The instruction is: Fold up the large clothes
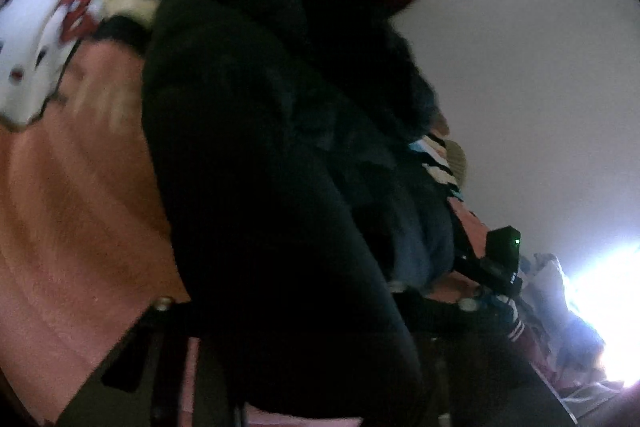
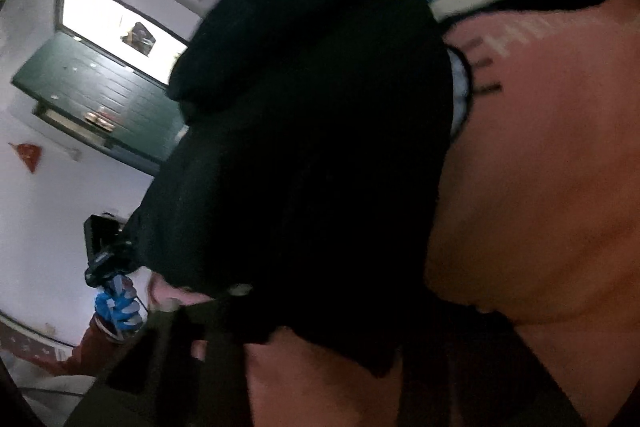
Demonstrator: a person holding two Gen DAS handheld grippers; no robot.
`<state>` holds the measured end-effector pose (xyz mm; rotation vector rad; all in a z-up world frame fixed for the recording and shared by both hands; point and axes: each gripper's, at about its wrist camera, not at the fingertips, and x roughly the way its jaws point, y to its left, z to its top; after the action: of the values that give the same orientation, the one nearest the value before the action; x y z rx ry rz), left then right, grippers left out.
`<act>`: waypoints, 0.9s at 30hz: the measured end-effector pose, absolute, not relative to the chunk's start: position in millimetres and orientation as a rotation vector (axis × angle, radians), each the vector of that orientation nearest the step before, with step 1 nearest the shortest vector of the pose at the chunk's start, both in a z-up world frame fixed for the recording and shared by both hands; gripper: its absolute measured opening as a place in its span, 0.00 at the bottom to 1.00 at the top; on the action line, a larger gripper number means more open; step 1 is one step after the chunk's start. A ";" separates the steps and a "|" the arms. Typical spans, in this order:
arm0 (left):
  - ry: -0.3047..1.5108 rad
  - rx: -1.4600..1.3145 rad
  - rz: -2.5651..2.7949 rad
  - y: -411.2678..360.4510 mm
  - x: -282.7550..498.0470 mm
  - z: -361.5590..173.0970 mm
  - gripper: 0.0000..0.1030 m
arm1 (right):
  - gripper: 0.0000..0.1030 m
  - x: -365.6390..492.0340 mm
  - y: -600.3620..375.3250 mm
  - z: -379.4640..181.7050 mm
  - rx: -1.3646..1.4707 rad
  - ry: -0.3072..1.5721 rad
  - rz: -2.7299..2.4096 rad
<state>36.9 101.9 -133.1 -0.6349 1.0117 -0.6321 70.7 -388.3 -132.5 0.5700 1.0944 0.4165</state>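
A large black garment hangs in front of the left wrist camera, lifted above the bed. My left gripper is shut on its cloth, which covers the fingers. In the right wrist view the same black garment fills the middle. My right gripper is shut on its edge, fingers mostly hidden by fabric. The right gripper's body shows beyond the garment in the left view. The left gripper's body and a gloved hand show at the left of the right view.
A pink blanket with a cartoon print covers the bed below. It also shows in the right wrist view. A white wall, a green door and a bright window are behind.
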 end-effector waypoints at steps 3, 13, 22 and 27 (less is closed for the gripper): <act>0.964 -0.661 -0.686 101.3 40.1 -105.2 0.20 | 0.19 72.8 -386.5 -116.7 0.582 1.037 0.456; 0.764 -0.918 -0.885 139.5 76.9 -46.4 0.20 | 0.17 99.4 -431.6 -60.9 0.842 0.733 0.562; 0.649 -1.207 -0.927 141.8 170.6 -28.3 0.20 | 0.18 193.8 -446.6 -33.8 1.062 0.601 0.614; 0.645 -1.090 -0.769 135.6 240.8 -3.7 0.21 | 0.18 255.1 -440.3 -15.5 1.009 0.629 0.479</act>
<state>240.8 135.6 -3.7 -1.0901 0.6450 -0.7692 255.1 -440.3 -15.5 1.0090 0.6292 0.4792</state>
